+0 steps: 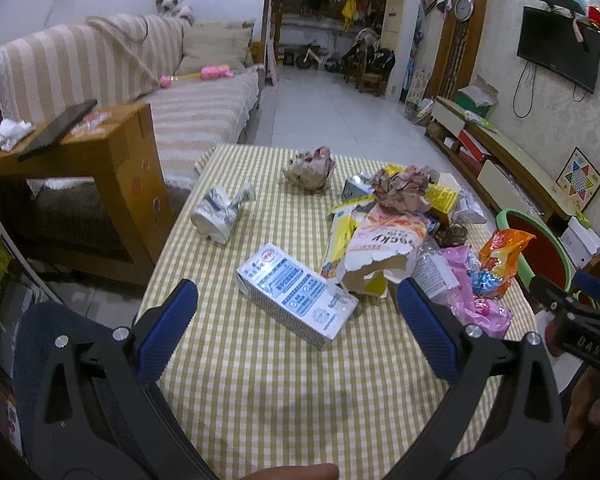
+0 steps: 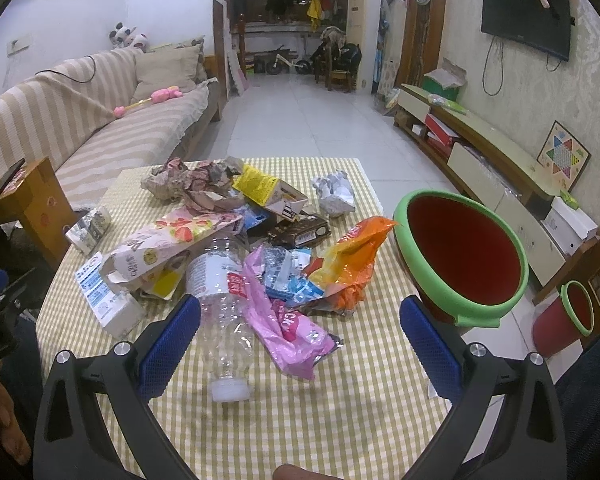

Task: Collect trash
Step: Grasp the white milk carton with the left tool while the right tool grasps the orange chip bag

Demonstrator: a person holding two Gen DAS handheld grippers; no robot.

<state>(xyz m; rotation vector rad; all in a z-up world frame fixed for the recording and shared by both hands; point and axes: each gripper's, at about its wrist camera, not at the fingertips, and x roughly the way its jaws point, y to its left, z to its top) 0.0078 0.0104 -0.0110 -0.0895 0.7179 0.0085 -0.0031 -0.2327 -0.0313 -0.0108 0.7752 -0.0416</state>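
A low table (image 2: 340, 420) covered in a yellow-and-white checked cloth holds a loose heap of trash. Nearest the right gripper (image 2: 300, 336) lies a crushed clear plastic bottle (image 2: 224, 320), its white cap pointing toward the camera, touching a crinkly pink plastic bag (image 2: 288, 328). Beside them sit a shiny orange snack wrapper (image 2: 352, 264), a torn cardboard box printed with strawberries (image 2: 168, 240), a yellow box (image 2: 260, 188), balls of crumpled brownish paper (image 2: 188, 184) and a wad of silvery white paper (image 2: 334, 192).

From the left gripper (image 1: 298, 308) (its blue ribbed pads spread wide, clasping nothing), a white-and-blue milk carton (image 1: 296, 296) lies flat just ahead between the fingers, untouched. A squashed grey-and-white carton (image 1: 222, 212) rests apart near the table's left edge.

The right gripper is likewise spread wide and empty, its fingers flanking the bottle and the pink bag.

A round red bin with a green rim (image 2: 460, 256) stands just off the table's right edge, mouth tilted toward the trash. The near stretch of cloth is bare. A striped sofa (image 2: 80, 120) runs along the left, pale tiled floor (image 2: 312, 120) beyond.
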